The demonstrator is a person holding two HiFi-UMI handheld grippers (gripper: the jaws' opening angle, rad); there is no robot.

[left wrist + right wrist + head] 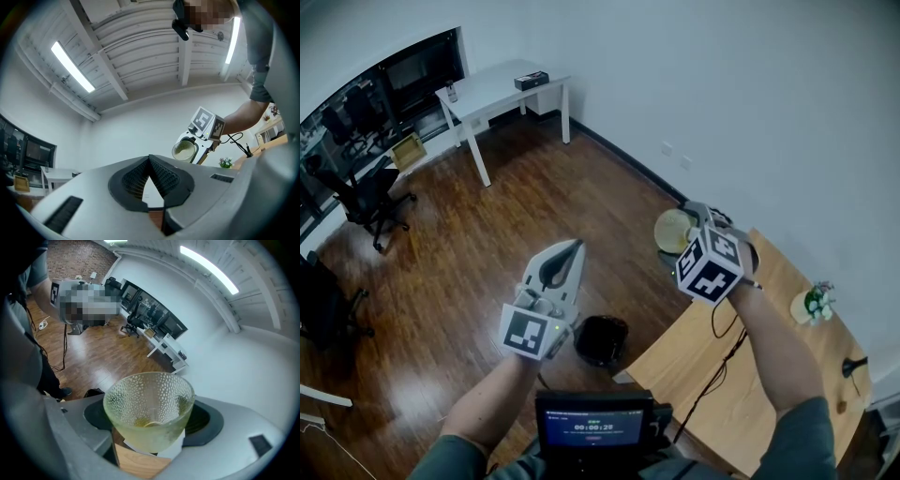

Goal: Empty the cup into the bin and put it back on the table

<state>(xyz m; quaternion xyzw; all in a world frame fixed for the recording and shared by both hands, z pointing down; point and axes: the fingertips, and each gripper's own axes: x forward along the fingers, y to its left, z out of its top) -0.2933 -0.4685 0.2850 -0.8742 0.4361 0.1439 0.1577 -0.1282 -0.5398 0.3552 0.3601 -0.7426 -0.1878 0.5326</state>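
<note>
Two handheld grippers, one cup, one bin. At left, the grey left gripper [574,247] points up, its ribbed black jaws pressed together at the tips with nothing between them. Below and between the hands, a single round black bin [601,339] stands on the dark plank floor. To its right, the right gripper [152,420] has its jaws spread wide around one flared, pebbled, translucent glass cup [673,230], held in the air just off the corner of the pale wooden table [694,366].

table [689,361] partly hidden, cup [149,411] contents unclear
</note>
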